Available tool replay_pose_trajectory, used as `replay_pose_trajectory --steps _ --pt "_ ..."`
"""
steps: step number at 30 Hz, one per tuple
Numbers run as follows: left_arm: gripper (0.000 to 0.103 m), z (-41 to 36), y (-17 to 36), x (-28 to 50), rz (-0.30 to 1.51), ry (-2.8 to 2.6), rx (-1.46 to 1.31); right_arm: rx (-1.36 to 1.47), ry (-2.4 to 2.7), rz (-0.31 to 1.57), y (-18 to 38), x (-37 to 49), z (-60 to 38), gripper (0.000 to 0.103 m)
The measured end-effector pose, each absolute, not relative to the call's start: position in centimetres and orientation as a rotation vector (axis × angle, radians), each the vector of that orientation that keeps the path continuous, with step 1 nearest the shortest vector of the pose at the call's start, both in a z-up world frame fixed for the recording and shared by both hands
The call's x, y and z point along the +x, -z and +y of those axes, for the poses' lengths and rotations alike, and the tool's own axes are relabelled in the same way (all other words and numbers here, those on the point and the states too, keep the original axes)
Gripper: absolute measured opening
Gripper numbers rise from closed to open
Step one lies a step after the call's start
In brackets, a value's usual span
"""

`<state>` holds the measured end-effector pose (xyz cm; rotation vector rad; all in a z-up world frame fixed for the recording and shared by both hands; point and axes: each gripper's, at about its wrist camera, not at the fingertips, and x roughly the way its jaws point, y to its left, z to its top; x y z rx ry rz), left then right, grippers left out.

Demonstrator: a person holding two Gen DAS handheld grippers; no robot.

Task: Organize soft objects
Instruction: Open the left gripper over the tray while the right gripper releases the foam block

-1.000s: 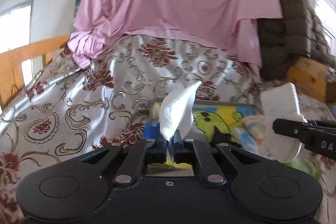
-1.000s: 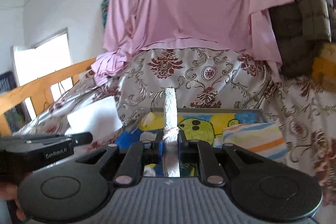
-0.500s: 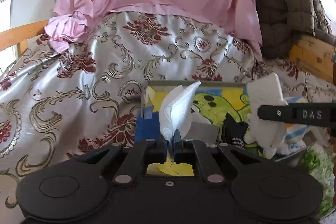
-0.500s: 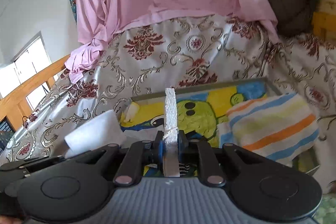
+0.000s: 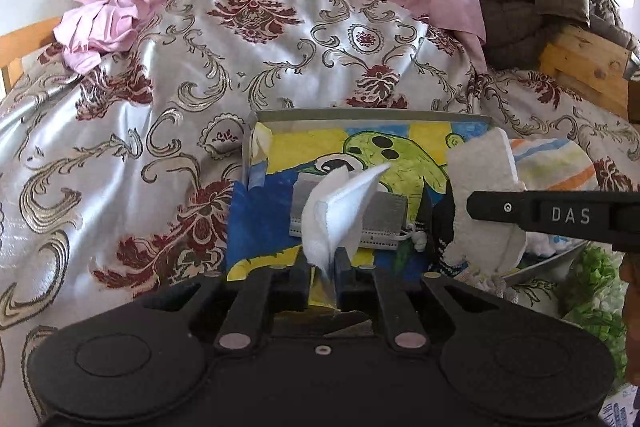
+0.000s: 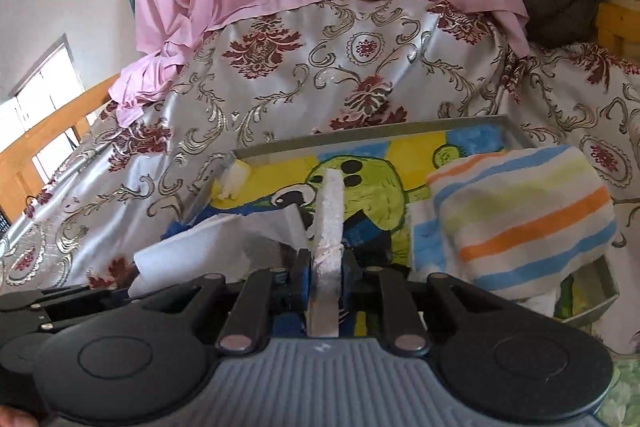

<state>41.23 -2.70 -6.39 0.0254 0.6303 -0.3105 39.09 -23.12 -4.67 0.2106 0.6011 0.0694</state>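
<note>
Left wrist: left gripper (image 5: 323,263) jaws loosening w/ folded white cloth (image 5: 340,211) between, over tray (image 5: 360,115) on bed, prob. for drop-in | Right wrist: right gripper (image 6: 327,265) jaws easing apart around white foam strip (image 6: 329,223), beside striped towel (image 6: 520,219) in tray.

Bright daylight from window (image 6: 38,95); fisheye warp at edges, sharp.

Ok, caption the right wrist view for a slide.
Right gripper pinching a white foam strip above the painted tray, where a striped towel already lies, on a floral bedspread.
</note>
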Motion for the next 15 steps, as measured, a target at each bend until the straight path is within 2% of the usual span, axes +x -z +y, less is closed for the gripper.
replay_pose_trajectory --steps 3,5,8,15 --pt "0.019 -2.6 6.3 41.2 0.627 0.308 0.02 0.187 -0.043 0.597 4.6 38.9 -23.3 0.024" --pt "0.028 -2.7 6.2 41.2 0.629 0.308 0.015 0.184 -0.028 0.596 4.6 38.8 -23.7 0.036" --pt "0.038 -2.8 5.9 40.9 0.626 0.309 0.007 0.191 -0.002 0.587 4.2 38.5 -24.2 0.048" --pt "0.065 -2.7 4.1 39.5 0.581 0.304 -0.034 0.179 0.026 0.524 2.0 36.9 -24.9 0.069"
